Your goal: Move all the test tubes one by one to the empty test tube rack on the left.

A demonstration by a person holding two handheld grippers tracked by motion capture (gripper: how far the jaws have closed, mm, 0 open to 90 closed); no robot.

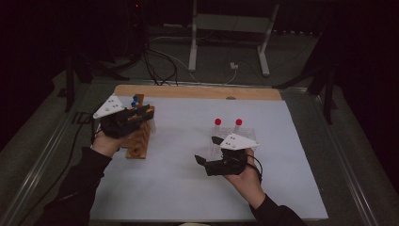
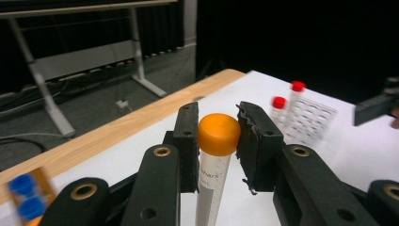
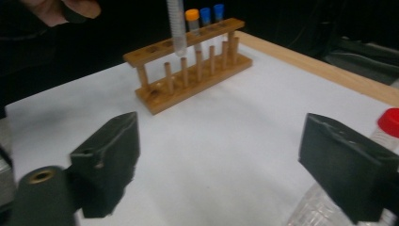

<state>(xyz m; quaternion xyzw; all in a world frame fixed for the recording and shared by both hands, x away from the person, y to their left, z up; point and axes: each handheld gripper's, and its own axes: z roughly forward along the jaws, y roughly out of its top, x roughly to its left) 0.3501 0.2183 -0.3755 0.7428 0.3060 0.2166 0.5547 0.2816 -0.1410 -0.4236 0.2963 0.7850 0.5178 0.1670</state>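
Note:
My left gripper (image 2: 217,136) is shut on the orange cap of a clear graduated tube (image 2: 211,190), which hangs upright between the jaws. In the high view the left gripper (image 1: 141,113) hovers over the wooden rack (image 1: 139,141) at the table's left. From the right gripper view, that held tube (image 3: 178,28) hangs with its tip at the top rail of the wooden rack (image 3: 188,75). My right gripper (image 1: 206,149) stands open, nothing between its jaws, just in front of a clear rack (image 1: 235,134) holding two red-capped tubes (image 1: 218,122).
The wooden rack holds another orange-capped tube (image 3: 191,16) and two blue-capped tubes (image 3: 211,12) at its far end. A red cap (image 3: 390,122) sits close beside my right jaw. A wooden strip (image 1: 197,92) borders the white table's far edge; cables and a stand lie beyond.

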